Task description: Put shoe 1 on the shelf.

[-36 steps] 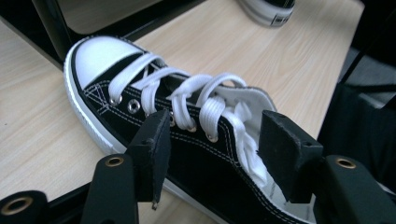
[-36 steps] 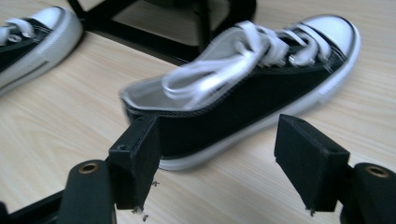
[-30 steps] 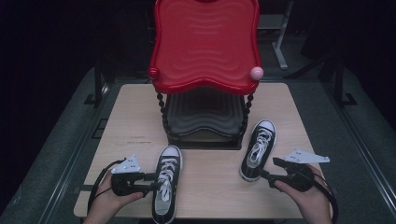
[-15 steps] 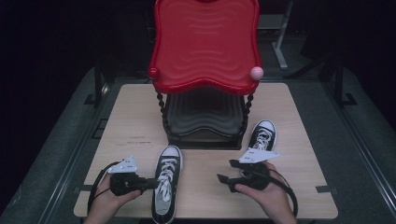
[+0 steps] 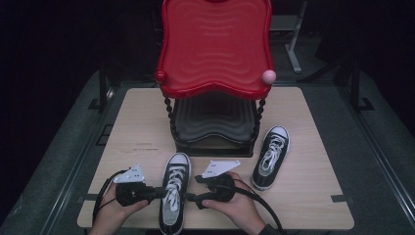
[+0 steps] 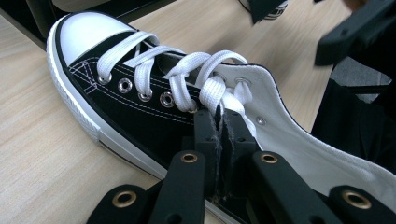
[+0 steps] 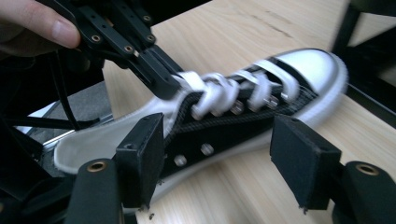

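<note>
Left gripper view shows the left gripper (image 6: 219,140) clamped on the near shoe's (image 6: 154,93) lace (image 6: 212,93), pinning it for untying, I'd guess. The right gripper (image 7: 219,163), jaws apart and just narrowing, flanks that shoe's side, nothing pinched, at the table's (image 5: 313,147) front edge.

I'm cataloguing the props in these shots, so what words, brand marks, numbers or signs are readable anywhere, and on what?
None can be read.
Near sneaker: canvas side, white toe cap, lining and laces carry no printed mark in sight.
Far sneaker: too small to tell any label.
Red shelf stand: wavy ridges, no lettering.
Table: a faint dark smudge that may be print, too small to read.
Left gripper and right gripper: plain black jaws, no markings.
</note>
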Tool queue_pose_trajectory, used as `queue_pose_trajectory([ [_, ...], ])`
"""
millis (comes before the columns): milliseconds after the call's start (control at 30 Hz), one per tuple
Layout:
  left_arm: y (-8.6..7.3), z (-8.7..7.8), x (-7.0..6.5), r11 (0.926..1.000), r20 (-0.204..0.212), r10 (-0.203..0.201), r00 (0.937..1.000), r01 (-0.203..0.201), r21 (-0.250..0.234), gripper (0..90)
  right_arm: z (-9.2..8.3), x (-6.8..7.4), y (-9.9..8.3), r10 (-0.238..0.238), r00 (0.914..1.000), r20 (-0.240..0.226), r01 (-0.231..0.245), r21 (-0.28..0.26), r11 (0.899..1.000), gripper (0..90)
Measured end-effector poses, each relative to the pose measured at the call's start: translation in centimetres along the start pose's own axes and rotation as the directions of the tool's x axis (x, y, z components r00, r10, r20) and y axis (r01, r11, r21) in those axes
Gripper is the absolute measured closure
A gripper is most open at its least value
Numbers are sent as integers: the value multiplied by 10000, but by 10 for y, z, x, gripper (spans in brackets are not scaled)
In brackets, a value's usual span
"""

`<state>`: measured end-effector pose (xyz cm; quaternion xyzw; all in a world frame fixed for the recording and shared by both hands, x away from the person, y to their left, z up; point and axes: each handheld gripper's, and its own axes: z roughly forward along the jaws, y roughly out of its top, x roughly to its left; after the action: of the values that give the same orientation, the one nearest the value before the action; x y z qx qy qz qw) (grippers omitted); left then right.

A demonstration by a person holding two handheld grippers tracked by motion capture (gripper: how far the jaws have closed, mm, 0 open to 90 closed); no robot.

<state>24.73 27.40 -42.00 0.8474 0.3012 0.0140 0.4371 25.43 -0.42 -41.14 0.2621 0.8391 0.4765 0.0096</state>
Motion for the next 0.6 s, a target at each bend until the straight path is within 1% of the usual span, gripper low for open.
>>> queue_pose_trajectory([
  [67,0,-1,0,10000,18,-17,10000,17,31,863,9,3,3,-28,10000,-83,29,33,10000,362],
  [100,0,-1,1,10000,26,-26,10000,26,35,863,13,3,5,-149,9998,-109,149,15,9999,367],
  [133,0,-1,1,10000,26,-26,10000,26,35,864,13,3,5,-149,9998,-109,149,15,9999,367],
  [167,0,-1,1,10000,40,-56,10000,56,26,864,20,4,7,-176,9997,-145,178,79,9998,407],
  [233,0,-1,1,10000,45,-48,10000,48,34,864,26,5,7,-160,9996,-243,163,133,9998,425],
  [300,0,-1,1,10000,43,-61,10000,61,25,866,31,5,7,-254,9995,-186,257,184,9995,509],
  [333,0,-2,1,10000,51,-68,10000,68,26,866,32,5,7,-307,9994,-179,310,159,9994,517],
  [367,0,-2,2,10000,58,-73,10000,73,25,867,32,4,6,-196,9994,-283,201,181,9996,588],
  [400,0,-2,2,10000,64,-77,9999,77,26,869,32,3,5,-119,9986,-522,133,251,9996,640],
  [433,0,-3,2,10000,69,-84,9999,83,24,870,31,2,4,-122,9985,-538,139,311,9994,681],
  [467,0,-3,2,10000,69,-84,9999,83,24,872,32,2,3,-155,9986,-511,180,491,9986,734],
  [567,0,-3,3,9999,60,-151,9999,151,44,877,33,-1,-2,-110,9981,-610,149,631,9979,806],
  [600,0,-3,3,9999,60,-151,9999,151,44,878,33,-1,-2,-110,9981,-610,149,631,9979,806],
])
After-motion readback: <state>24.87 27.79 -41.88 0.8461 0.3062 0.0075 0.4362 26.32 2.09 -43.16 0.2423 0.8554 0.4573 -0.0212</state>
